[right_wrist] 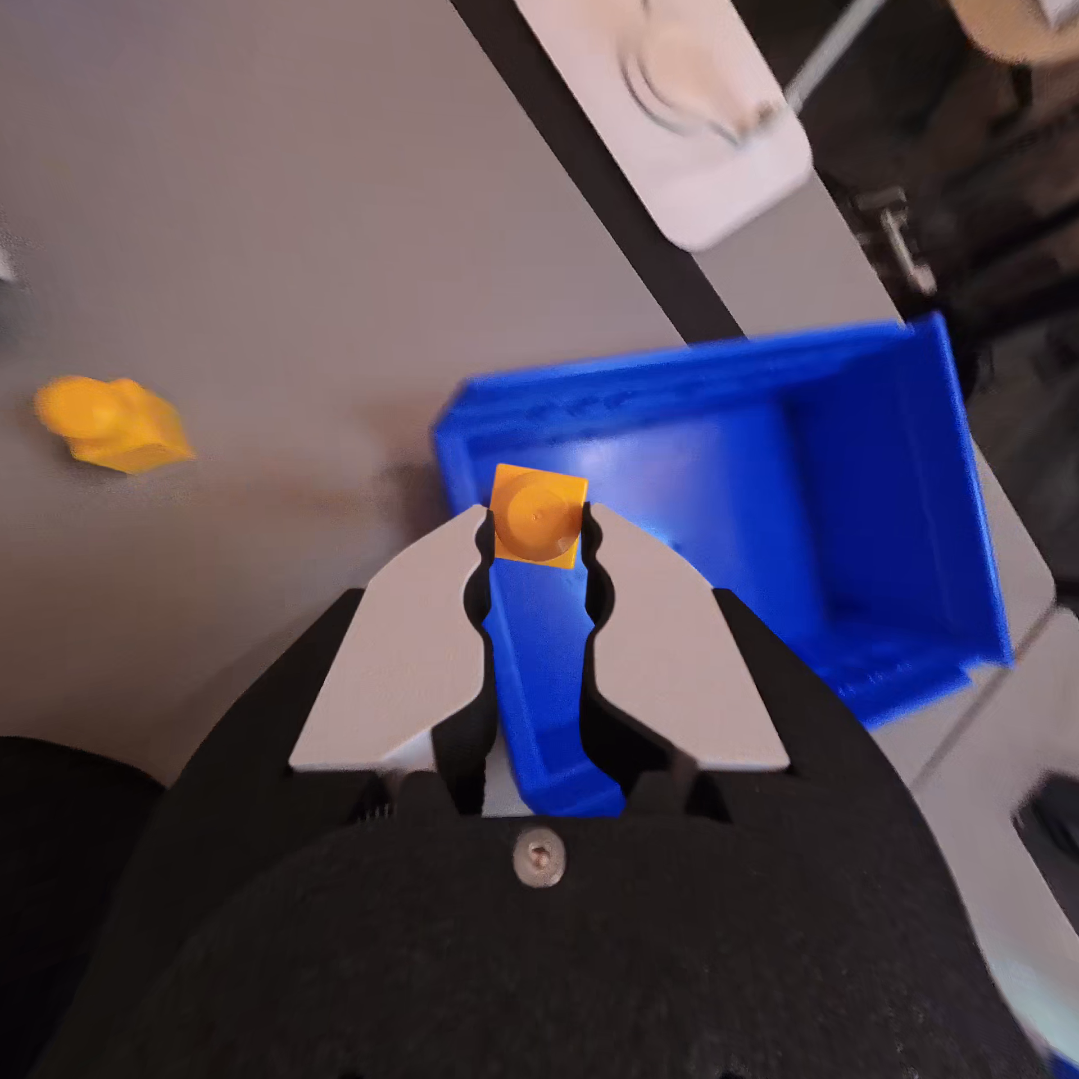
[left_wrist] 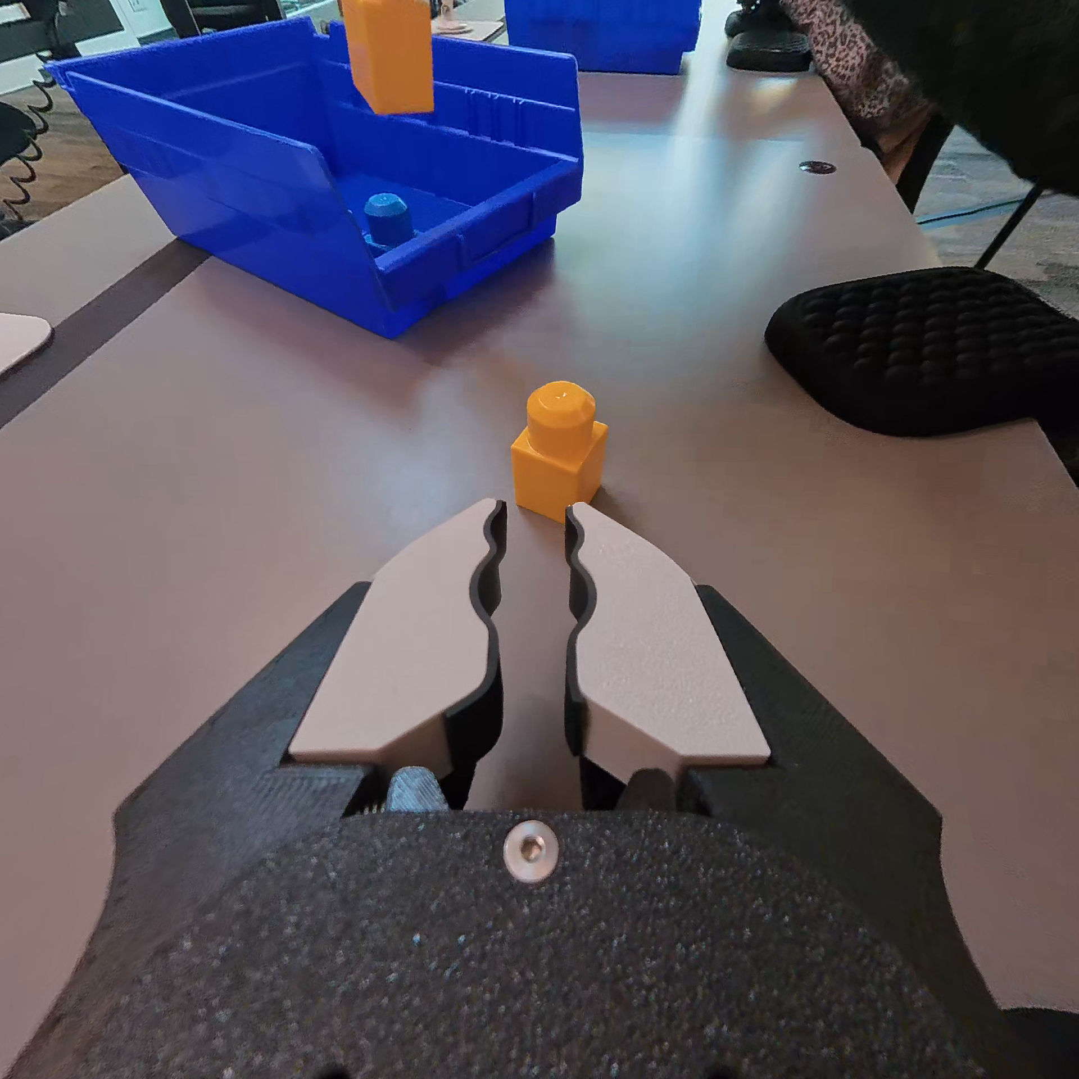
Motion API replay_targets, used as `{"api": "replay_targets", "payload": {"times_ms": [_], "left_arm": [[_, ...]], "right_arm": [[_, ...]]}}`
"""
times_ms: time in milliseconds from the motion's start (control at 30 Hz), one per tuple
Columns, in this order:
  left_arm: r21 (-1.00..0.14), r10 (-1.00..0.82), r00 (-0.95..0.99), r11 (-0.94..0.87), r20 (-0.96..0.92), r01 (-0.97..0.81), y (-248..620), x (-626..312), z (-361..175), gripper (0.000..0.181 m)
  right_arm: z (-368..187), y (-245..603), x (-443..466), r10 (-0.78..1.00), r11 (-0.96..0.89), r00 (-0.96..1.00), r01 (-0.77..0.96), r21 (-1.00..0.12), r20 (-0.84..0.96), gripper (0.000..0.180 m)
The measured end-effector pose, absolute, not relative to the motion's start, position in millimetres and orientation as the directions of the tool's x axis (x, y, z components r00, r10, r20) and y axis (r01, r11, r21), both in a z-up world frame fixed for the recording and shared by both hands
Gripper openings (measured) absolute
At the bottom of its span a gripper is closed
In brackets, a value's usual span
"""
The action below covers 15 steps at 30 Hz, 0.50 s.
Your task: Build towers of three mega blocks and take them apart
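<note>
In the left wrist view, an orange mega block (left_wrist: 557,452) stands upright on the brownish table (left_wrist: 233,496), just past the tips of my left gripper (left_wrist: 534,511). That gripper is open a little and empty. A blue bin (left_wrist: 280,192) at the upper left holds a blue block (left_wrist: 386,219). A second orange block (left_wrist: 388,52) hangs above the bin. In the right wrist view, my right gripper (right_wrist: 537,514) is shut on this orange block (right_wrist: 537,514), stud towards the camera, over the near end of the blue bin (right_wrist: 817,525). The standing orange block (right_wrist: 111,423) shows blurred at the left.
A black mesh chair seat (left_wrist: 934,350) sits at the table's right edge. Another blue bin (left_wrist: 601,35) stands at the far end. A dark strip (right_wrist: 584,163) crosses the table by a white pad (right_wrist: 671,117). A person's patterned garment (left_wrist: 846,58) is at the top right. Across from one pair of fingers to the other is roughly 25 centimetres.
</note>
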<state>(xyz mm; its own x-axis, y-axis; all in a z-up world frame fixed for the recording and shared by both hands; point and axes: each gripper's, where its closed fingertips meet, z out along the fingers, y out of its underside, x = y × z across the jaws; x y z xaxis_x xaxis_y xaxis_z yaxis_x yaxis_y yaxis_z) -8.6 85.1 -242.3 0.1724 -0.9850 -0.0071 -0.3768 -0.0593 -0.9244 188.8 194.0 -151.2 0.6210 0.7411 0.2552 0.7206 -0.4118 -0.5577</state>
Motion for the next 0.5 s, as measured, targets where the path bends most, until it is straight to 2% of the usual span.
{"api": "replay_targets", "payload": {"times_ms": [167, 333, 500], "left_arm": [[-0.922, -0.985, 0.171, -0.054, -0.014, -0.384, 84.9, -8.7, -243.3, 0.019], [-0.919, -0.985, 0.174, -0.065, -0.004, -0.388, 85.9, -9.6, -245.8, 0.019], [-0.918, -0.985, 0.172, -0.063, -0.005, -0.390, 85.8, -9.8, -246.1, 0.019]], "right_arm": [[-202.2, 210.7, 227.3, 0.699, -0.581, 0.683, 0.715, -0.389, 0.213, 0.029], [-236.1, 217.3, 224.6, 0.591, -0.717, 0.802, 0.574, -0.395, 0.092, 0.029], [-250.4, 220.7, 215.7, 0.589, -0.720, 0.808, 0.538, -0.438, 0.026, 0.029]]}}
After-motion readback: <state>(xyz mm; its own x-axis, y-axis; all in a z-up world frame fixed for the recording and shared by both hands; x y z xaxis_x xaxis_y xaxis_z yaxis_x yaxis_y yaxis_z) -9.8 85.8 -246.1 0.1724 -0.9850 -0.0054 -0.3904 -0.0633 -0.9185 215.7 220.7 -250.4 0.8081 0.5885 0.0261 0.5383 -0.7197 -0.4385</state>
